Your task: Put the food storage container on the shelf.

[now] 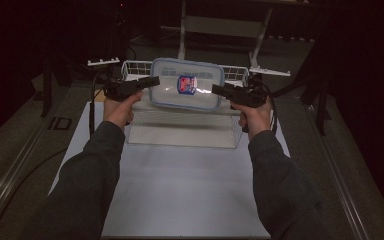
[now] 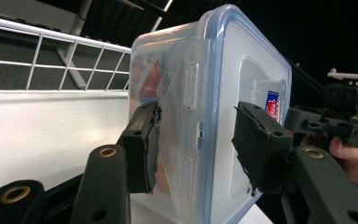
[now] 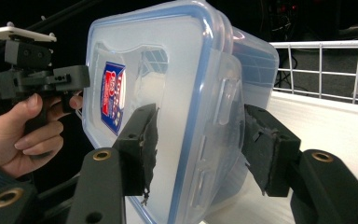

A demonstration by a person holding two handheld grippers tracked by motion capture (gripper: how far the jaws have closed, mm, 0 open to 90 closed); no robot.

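A clear plastic container (image 1: 200, 97) with a blue-rimmed lid and a red and blue sticker (image 1: 187, 84) hangs in the air, tipped up on edge with the lid facing me. My left gripper (image 1: 152, 81) is shut on its left side, one pad on the body and the other on the lid. The right gripper (image 1: 217, 90) is shut on the opposite side in the same way. In the left gripper view the container (image 2: 214, 84) stands between the left gripper (image 2: 198, 144) jaws. In the right gripper view the container (image 3: 168, 60) sits in the right gripper (image 3: 200, 149).
Below and behind the container is a white basket (image 1: 180, 145) with wire-grid upper walls (image 2: 51, 51), on a white table top (image 1: 180, 190). A pale metal frame (image 1: 220, 25) stands at the back. Dark floor surrounds the table.
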